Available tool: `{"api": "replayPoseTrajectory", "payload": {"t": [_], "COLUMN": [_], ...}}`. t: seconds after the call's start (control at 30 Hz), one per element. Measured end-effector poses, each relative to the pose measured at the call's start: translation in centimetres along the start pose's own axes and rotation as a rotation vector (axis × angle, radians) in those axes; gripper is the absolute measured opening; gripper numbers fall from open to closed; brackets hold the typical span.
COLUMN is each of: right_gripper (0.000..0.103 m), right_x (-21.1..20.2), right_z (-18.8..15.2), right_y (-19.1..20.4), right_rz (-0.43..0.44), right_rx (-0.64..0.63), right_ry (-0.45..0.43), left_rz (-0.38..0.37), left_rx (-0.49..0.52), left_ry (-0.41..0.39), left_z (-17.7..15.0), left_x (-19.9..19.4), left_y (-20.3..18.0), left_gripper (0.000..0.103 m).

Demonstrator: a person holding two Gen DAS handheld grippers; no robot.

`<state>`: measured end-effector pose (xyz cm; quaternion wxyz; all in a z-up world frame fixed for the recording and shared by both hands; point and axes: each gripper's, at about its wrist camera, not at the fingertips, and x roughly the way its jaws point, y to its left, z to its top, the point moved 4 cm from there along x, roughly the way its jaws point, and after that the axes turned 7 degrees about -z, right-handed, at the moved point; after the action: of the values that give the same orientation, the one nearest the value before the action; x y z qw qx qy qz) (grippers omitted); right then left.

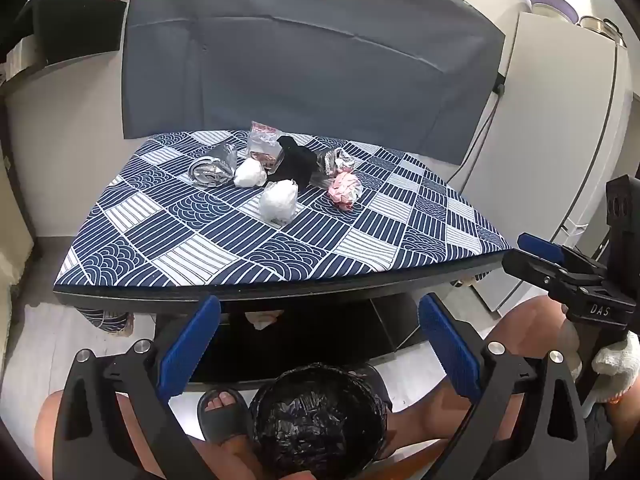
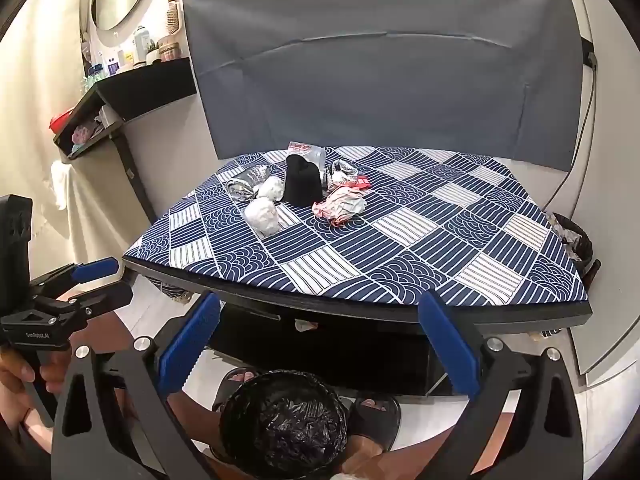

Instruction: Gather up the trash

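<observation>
Both the left gripper (image 1: 320, 344) and right gripper (image 2: 318, 340) hang spread and empty above a bag-lined bin (image 1: 320, 412); crumpled trash (image 1: 279, 202) surrounds a black sock (image 2: 301, 184) on the table (image 1: 260, 292).

"DAS" on right tool (image 1: 532, 254); "GenRobot.AI" on left tool (image 2: 104, 278).

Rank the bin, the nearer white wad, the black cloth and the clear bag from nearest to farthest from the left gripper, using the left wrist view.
1. bin, on the floor below the left gripper.
2. nearer white wad, mid table.
3. black cloth, behind the wad.
4. clear bag, at the back, left of the cloth.
</observation>
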<state>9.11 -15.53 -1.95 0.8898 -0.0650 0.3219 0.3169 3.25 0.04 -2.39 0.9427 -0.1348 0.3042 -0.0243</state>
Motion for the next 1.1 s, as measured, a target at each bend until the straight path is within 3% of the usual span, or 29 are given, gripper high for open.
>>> {"api": "replayPoseTrajectory", "payload": {"t": [1.1], "right_gripper": [0.098], "right_x": [-0.05], "right_z": [0.13], "right_y": [-0.05], "right_rz": [-0.007], "right_rx": [-0.005], "right_ry": [-0.010], "left_rz": [-0.006], "left_rx": [0.003], "left_ry": [-0.008], "left_z": [0.07], "left_x": [-0.02], "left_y": [-0.28], "left_gripper": [0.096]}}
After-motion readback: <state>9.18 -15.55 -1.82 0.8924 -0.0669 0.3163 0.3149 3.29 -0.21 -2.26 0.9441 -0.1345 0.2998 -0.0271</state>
